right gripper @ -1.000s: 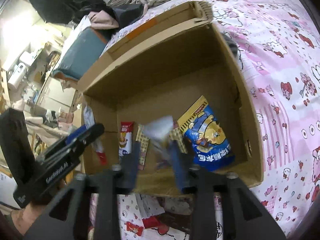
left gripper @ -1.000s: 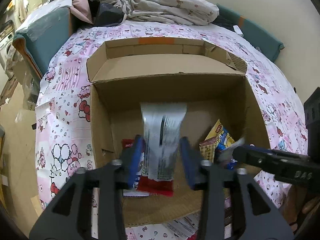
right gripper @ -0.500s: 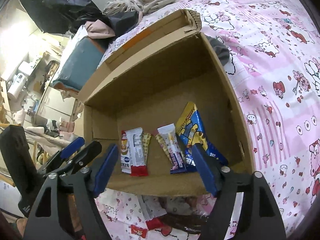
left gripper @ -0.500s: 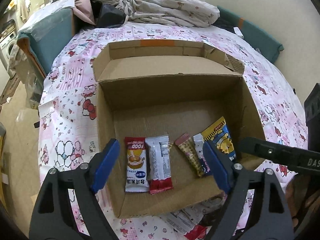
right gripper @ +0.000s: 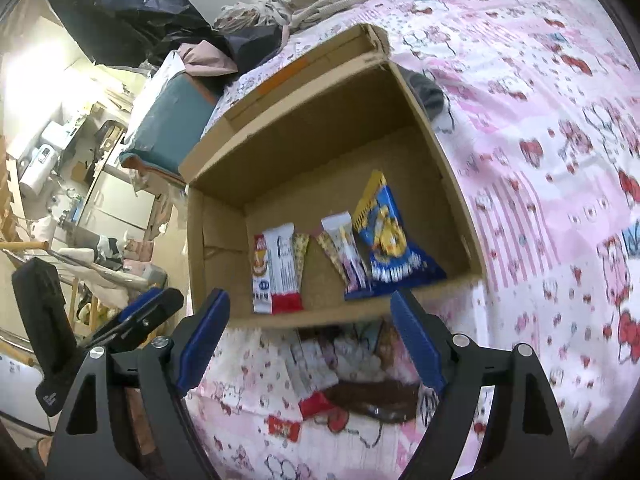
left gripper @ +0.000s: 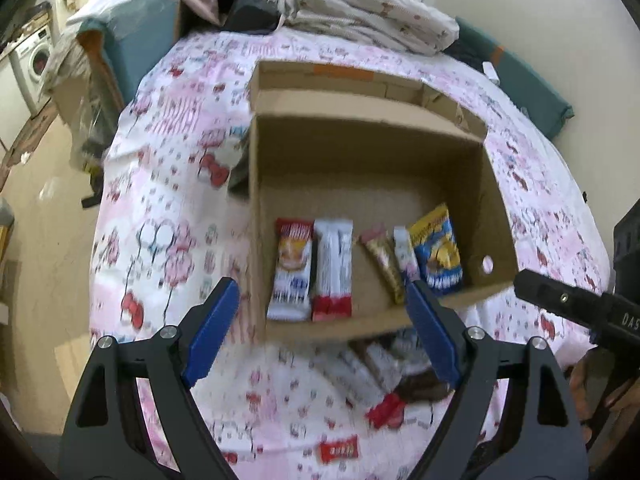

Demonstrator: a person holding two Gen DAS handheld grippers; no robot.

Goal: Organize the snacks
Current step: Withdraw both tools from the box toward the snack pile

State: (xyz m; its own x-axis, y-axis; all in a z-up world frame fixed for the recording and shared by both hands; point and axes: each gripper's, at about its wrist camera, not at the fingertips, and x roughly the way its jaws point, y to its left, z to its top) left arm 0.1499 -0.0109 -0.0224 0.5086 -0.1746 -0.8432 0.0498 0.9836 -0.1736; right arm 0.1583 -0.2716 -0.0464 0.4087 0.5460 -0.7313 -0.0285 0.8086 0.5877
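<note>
An open cardboard box lies on a pink cartoon-print bed sheet. Inside, along its near wall, lie several snack packets in a row: a red-and-white packet, a white-and-red bar, a thin brown stick, a white bar and a blue-and-yellow bag. More loose snacks lie on the sheet in front of the box. My left gripper and right gripper are both open and empty, held over the loose snacks.
Crumpled bedding is piled behind the box. A teal cushion sits at the bed's left edge, with the floor and a washing machine beyond. A small red packet lies nearest me on the sheet.
Both grippers let go of their snack packets into the box, opened wide, and pulled back toward me, so the loose snacks in front of the box now show.
</note>
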